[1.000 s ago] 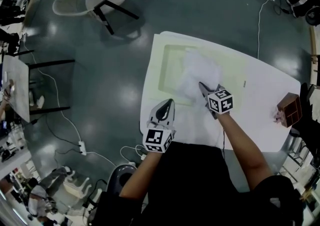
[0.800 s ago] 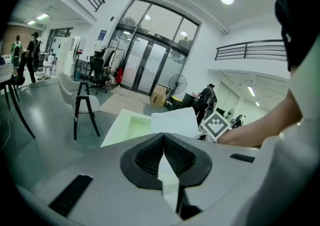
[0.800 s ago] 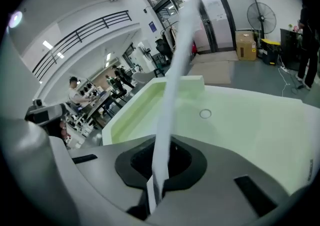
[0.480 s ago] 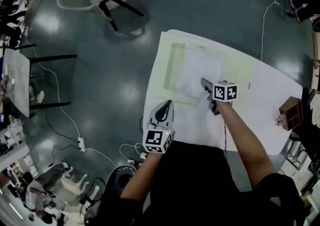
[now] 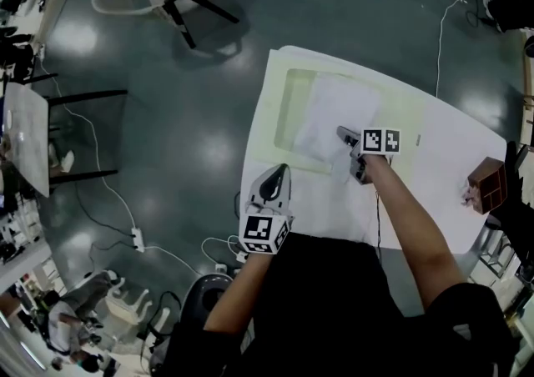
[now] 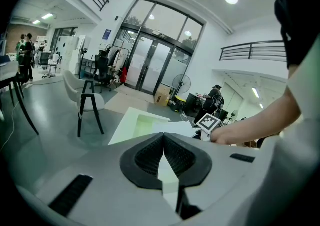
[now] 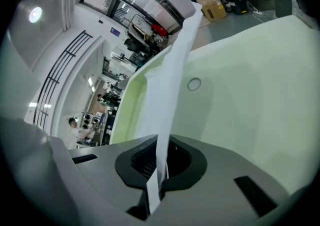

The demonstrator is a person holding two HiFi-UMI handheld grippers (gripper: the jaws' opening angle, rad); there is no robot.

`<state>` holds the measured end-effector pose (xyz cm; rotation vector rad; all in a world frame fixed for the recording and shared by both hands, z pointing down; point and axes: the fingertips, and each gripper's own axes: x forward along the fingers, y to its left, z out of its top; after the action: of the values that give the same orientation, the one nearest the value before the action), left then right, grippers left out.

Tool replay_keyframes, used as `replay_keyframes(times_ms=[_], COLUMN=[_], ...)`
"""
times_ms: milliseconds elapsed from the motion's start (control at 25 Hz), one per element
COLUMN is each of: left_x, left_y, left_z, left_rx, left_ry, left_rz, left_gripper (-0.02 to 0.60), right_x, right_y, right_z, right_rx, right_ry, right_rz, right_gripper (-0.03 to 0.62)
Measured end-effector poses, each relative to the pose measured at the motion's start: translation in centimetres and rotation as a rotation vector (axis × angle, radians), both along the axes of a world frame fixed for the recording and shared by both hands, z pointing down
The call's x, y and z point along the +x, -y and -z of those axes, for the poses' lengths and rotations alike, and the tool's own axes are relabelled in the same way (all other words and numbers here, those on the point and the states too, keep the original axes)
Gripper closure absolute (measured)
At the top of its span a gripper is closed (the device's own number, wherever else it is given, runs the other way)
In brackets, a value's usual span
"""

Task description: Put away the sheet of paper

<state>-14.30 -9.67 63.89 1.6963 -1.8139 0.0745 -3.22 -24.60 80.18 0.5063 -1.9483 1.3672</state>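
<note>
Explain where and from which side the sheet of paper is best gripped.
Its near edge, approached from the person's side: the sheet of paper is thin, so only an edge fits between jaws. The right gripper is shut on that edge.

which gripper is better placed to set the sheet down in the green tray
Right. The right gripper is shut on the sheet of paper, which spreads over the green tray. The left gripper is shut on nothing, back at the near edge of the table.
</note>
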Motion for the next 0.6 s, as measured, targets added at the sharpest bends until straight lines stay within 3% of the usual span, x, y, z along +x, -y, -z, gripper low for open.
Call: replay_keyframes(times_ms=[240, 600], left_x=[0.2, 0.7], left_y=[0.5, 0.7], left_z=[-0.4, -0.5], left_rx=[-0.008, -0.008], left_ry=[0.002, -0.006], left_rz=[0.003, 0.003], left_gripper=[0.578, 0.578], right_x=[-0.3, -3.3], right_y=[0.4, 0.5], right_z=[-0.2, -0.3], right_rx=[-0.051, -0.036], right_ry=[0.021, 0.039], right_rz=[-0.021, 0.070], right_gripper=[0.595, 0.594])
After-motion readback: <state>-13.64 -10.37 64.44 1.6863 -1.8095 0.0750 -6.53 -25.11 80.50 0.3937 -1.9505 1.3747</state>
